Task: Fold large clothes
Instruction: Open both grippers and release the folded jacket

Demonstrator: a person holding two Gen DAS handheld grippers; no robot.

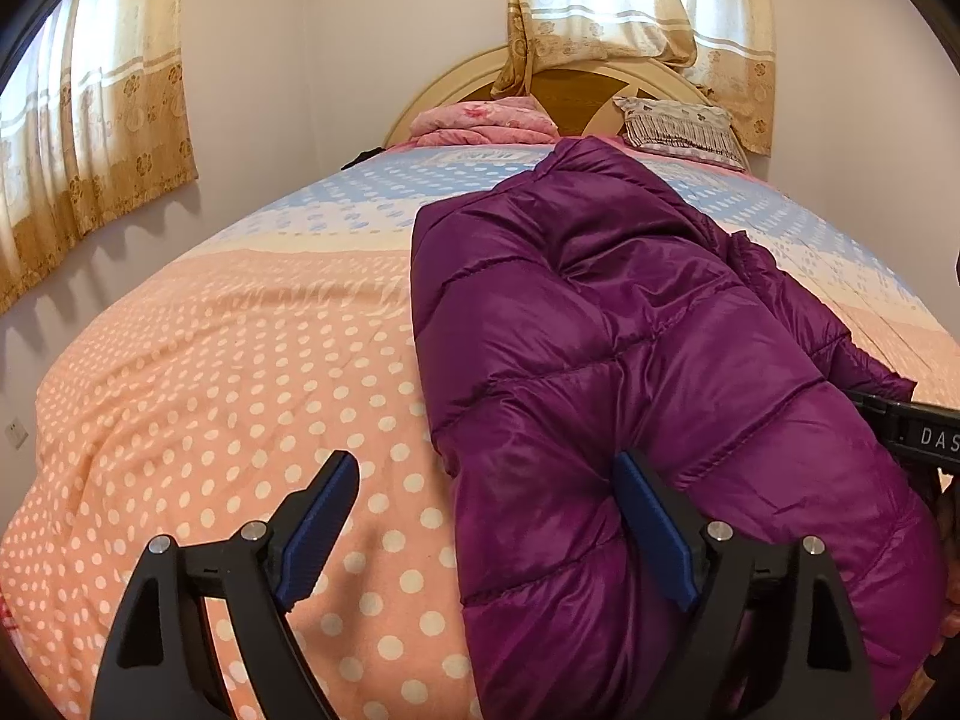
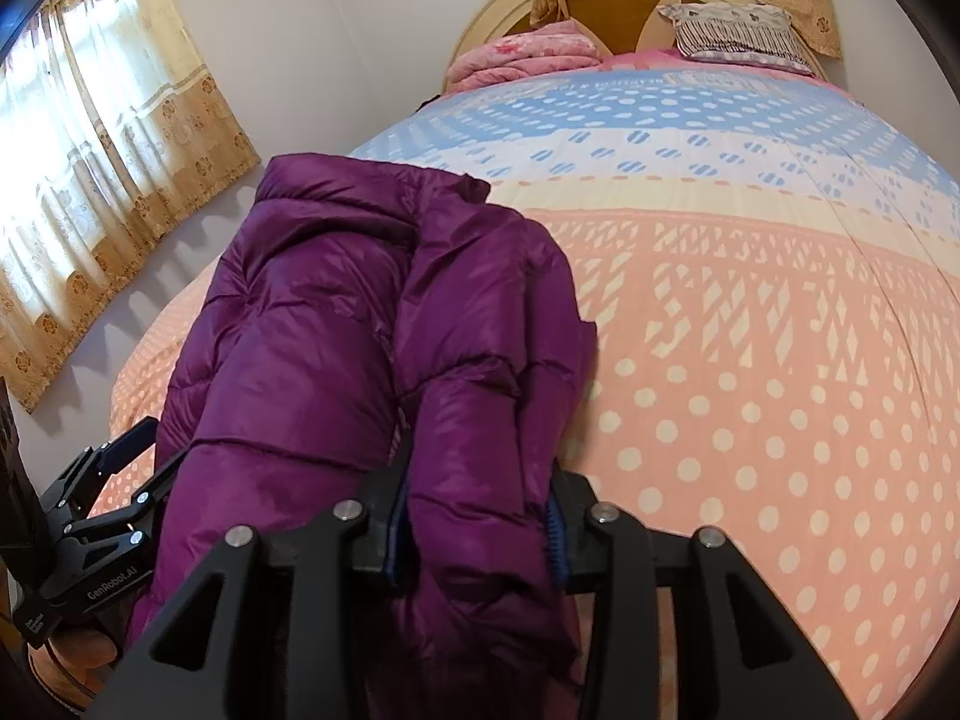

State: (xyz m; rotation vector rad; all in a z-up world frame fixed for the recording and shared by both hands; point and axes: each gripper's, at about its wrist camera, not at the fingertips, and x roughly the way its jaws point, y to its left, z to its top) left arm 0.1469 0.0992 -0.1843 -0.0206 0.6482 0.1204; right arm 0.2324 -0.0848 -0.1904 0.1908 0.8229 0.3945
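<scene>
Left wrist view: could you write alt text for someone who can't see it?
A puffy purple jacket lies lengthwise on a polka-dot bed, folded narrow. The left tool stands open at its near end, one blue pad against the fabric. Pillows and curtains sit beyond.

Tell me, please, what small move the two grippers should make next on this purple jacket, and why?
Probably draw the right gripper back off the purple jacket. The jacket already lies folded lengthwise on the bed; the left gripper stands open, its left finger over the bedspread, while a fold still sits between the right one's fingers.
</scene>
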